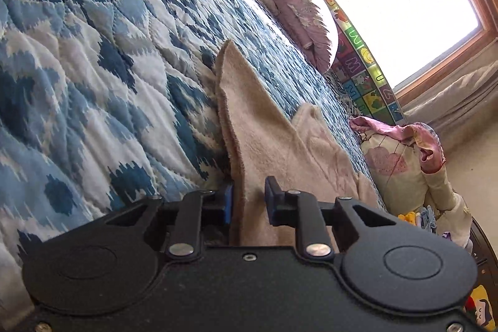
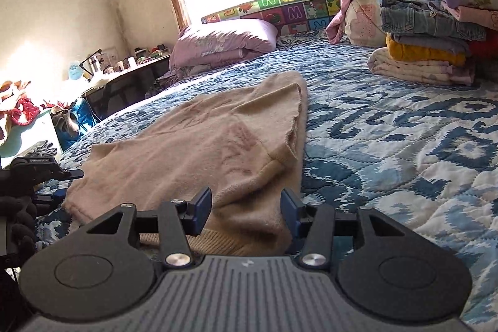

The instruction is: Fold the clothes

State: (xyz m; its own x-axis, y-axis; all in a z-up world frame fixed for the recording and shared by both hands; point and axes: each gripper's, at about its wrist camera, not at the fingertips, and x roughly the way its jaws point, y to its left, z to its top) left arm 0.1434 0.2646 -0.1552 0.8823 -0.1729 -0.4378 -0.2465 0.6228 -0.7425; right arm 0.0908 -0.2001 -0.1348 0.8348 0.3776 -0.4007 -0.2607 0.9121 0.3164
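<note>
On the blue-and-white quilt lies the beige sweater, spread lengthwise away from me, its near end under both my tools. My right gripper stands with its jaws well apart, straddling the ribbed edge and a raised hump of knit, but nothing is pinched. My left gripper is partly open too, with the sweater's edge running up between the pads; the cloth seems to brush one pad only, so I judge it not gripped (though the pad's far face is hidden from me).

What worries me is the close. If I shut the right jaws as they sit, I may catch just the top layer of that hump, and the fold would drag crooked and bunch. Going too low risks nipping the quilt along with the knit, hauling the bedding up. The left side could slip off its thin edge if I lift before it bites. The stack of folded clothes sits well apart, so a wide swing is the only threat there.
</note>
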